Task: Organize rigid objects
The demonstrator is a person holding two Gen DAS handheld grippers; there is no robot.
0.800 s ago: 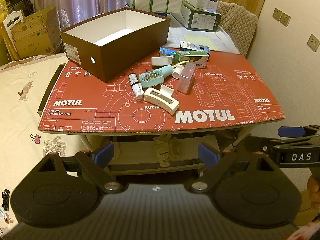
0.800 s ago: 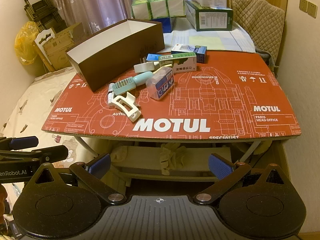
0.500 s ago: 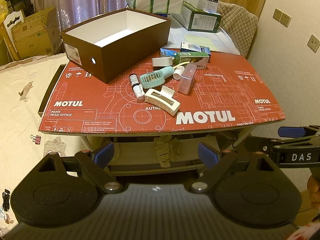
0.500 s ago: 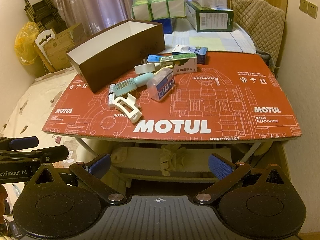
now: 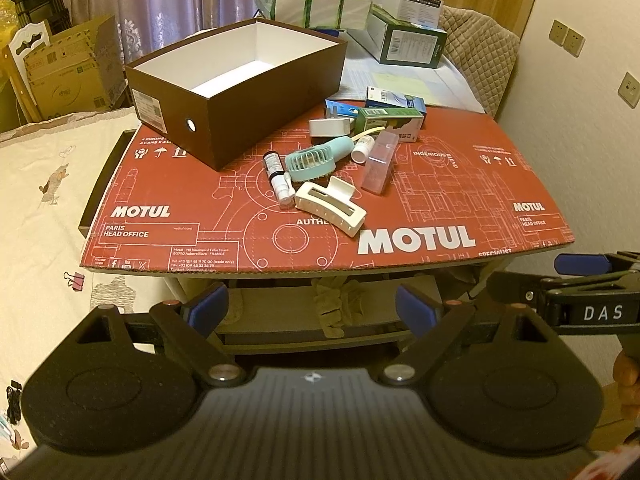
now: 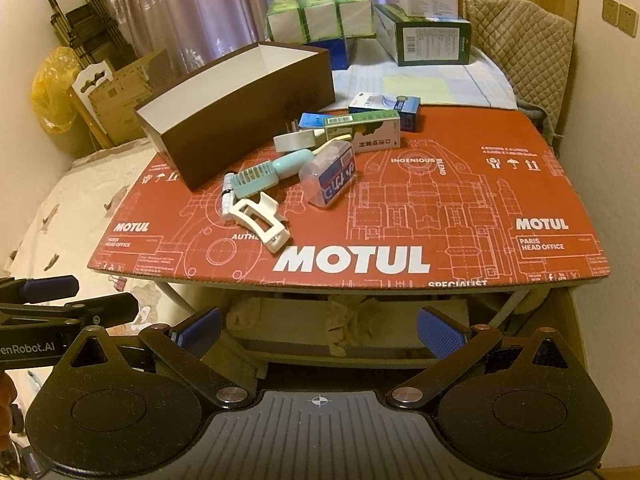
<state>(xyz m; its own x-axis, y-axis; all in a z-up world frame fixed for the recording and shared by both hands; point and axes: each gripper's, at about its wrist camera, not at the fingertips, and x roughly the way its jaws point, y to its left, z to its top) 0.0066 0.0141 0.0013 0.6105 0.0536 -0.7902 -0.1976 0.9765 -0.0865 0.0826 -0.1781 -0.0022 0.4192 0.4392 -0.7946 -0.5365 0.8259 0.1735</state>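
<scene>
2 grippers, the left gripper (image 5: pixel 310 306) and right gripper (image 6: pixel 318 330), hang spread and empty short of the table (image 5: pixel 224 240). Nothing is packed: the hair clip (image 5: pixel 330 208), fan (image 5: pixel 314 160) and small bottles lie heaped beside the brown box (image 5: pixel 240 92). Judging by this, the next move is reaching for the near clip.
</scene>
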